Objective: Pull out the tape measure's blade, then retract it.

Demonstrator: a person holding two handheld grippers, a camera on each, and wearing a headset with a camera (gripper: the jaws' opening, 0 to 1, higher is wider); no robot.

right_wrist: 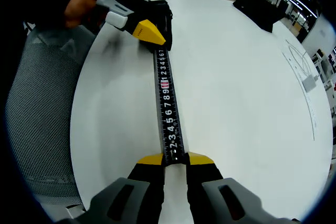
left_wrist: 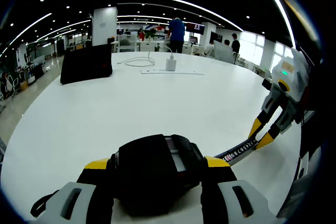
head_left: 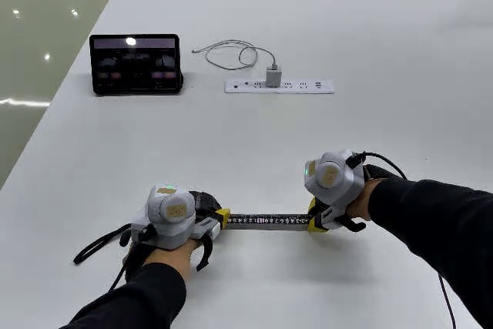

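Being clamped between the yellow tips of the left gripper (left_wrist: 157, 163), the tape measure's case (left_wrist: 157, 153) is being held down on the white table (head_left: 308, 136). The left jaws are being held narrowed onto the black body, one tip against each side of it.

From the case's mouth the blade (right_wrist: 167, 98) is being stretched flat along the table, straight away from the case to the right gripper (right_wrist: 170, 158). The right jaws are being held almost fully closed, and the blade's free end is being pinched between their tips; the lowest numbers are being shown just beyond them, rising toward the case. In the head view the right gripper (head_left: 314, 221) is being held level with the case and to its right, with a short run of blade (head_left: 266, 221) spanning the gap to the left gripper (head_left: 214, 217).

The coming move is being governed, by judgement, by that single line: the blade's long axis is lying from case to right gripper. More blade is likely to be drawn only if the right gripper is being taken directly away from the case along it, and retraction calls for the reverse path. Which of the two is being done now cannot be told.
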